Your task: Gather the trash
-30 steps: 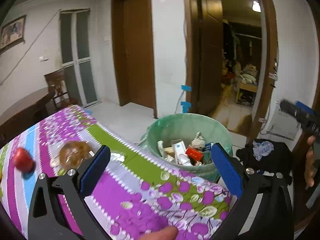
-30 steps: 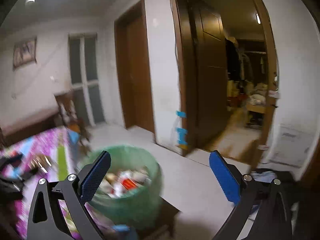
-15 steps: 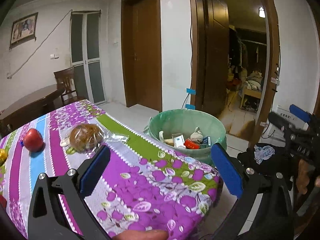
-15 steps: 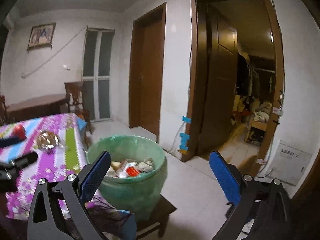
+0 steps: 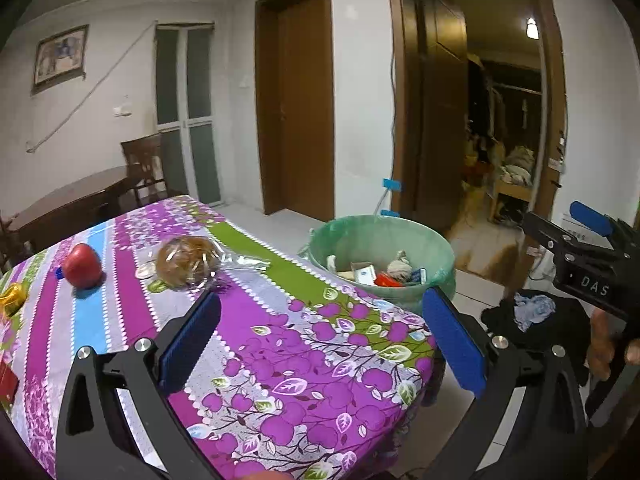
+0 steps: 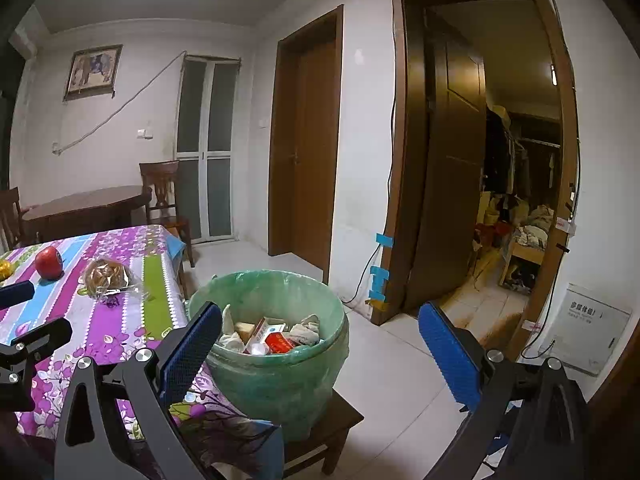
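A green-lined trash bin [image 5: 382, 236] [image 6: 276, 364] stands on a low wooden stool [image 6: 332, 428] beside the table and holds boxes and crumpled paper. A clear plastic bag with a brown bun [image 5: 186, 260] [image 6: 106, 274] lies on the purple floral tablecloth [image 5: 304, 364] [image 6: 108, 332]. My left gripper [image 5: 320, 344] hangs open over the table's near corner, holding nothing. My right gripper [image 6: 320, 346] is open too, above the bin's near side, empty. The right gripper also shows at the right edge of the left wrist view [image 5: 588, 248].
A red apple [image 5: 81, 266] [image 6: 49, 262] and a gold object [image 5: 12, 298] lie on the cloth. A dark wooden table [image 6: 86, 206] and chairs [image 6: 162, 196] stand at the back. Dark clothes [image 5: 532, 320] lie on the white tiled floor. An open doorway [image 6: 512, 184] is at right.
Both grippers have pulled back and steadied: more of the tablecloth shows in the left view, and the bin has come toward the centre in the right view. Both stay open.
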Tool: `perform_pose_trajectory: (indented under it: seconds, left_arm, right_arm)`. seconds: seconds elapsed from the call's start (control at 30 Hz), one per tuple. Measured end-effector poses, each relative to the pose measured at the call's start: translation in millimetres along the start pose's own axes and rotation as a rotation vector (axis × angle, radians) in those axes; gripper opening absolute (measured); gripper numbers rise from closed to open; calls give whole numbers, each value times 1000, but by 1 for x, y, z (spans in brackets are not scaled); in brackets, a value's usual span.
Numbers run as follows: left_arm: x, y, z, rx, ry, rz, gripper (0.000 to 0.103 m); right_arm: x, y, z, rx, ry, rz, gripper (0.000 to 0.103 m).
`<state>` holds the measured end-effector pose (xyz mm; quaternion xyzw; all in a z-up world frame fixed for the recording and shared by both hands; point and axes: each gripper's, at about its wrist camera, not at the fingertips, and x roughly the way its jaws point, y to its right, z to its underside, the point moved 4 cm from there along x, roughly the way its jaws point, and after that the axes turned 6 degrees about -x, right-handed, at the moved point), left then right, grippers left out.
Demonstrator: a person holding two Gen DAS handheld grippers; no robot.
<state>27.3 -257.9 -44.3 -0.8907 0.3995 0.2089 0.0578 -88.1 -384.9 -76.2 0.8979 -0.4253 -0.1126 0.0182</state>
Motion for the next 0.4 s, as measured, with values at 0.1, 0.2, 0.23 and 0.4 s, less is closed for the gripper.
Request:
perform_pose_trajectory:
  seconds: [0.1, 0.2, 0.23, 0.4]
  left_arm:
    - [-2, 1, 1, -1, -5, 1, 97]
    - [-3, 4, 2, -1, -25, 2, 97]
    - [-4, 6, 2, 8, -29, 3, 97]
    - [-14, 13, 1, 47, 6, 3, 97]
  right_arm:
    - [0, -1, -3, -3, 6, 7, 99]
    - [-2, 2, -6, 9, 14, 14, 99]
    - [-2, 4, -7, 13, 17, 17, 99]
    - [-4, 9, -11, 42, 25, 36, 99]
